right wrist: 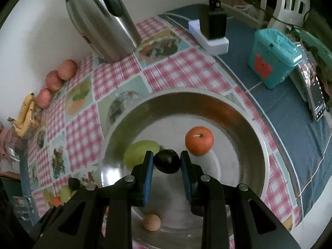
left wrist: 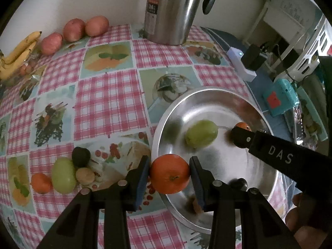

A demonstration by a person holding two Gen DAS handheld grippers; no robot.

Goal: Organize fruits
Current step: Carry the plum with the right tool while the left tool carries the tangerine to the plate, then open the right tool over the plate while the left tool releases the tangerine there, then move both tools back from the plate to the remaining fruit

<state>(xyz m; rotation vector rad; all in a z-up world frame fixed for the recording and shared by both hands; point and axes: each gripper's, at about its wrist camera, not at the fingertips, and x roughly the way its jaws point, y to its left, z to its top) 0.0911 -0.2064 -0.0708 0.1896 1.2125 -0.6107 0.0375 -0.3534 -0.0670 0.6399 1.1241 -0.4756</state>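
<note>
table: pink checked cloth with fruit pictures; everything below sits on it.
kettle: steel, upright at the far edge by the wall.
bowl: wide steel bowl, near right of the table. Holds a green fruit, an orange and a small tan nut; green fruit and orange apart, nut alone near the front rim.
bananas: bunch at far left by the wall.
apples: three in a row along the wall, between bananas and kettle.
blue box: teal, red label, on the dark cloth right of the table, near a white charger block.
loose pile: left of the bowl on the cloth: one orange, one green fruit, one dark fruit, one tan nut, bunched and touching.
left claw: clamped on an orange, pads on both sides; held over the bowl's near-left rim.
right claw: clamped on a dark plum, narrow gap; held over the bowl's middle, just in front of the green fruit.
</note>
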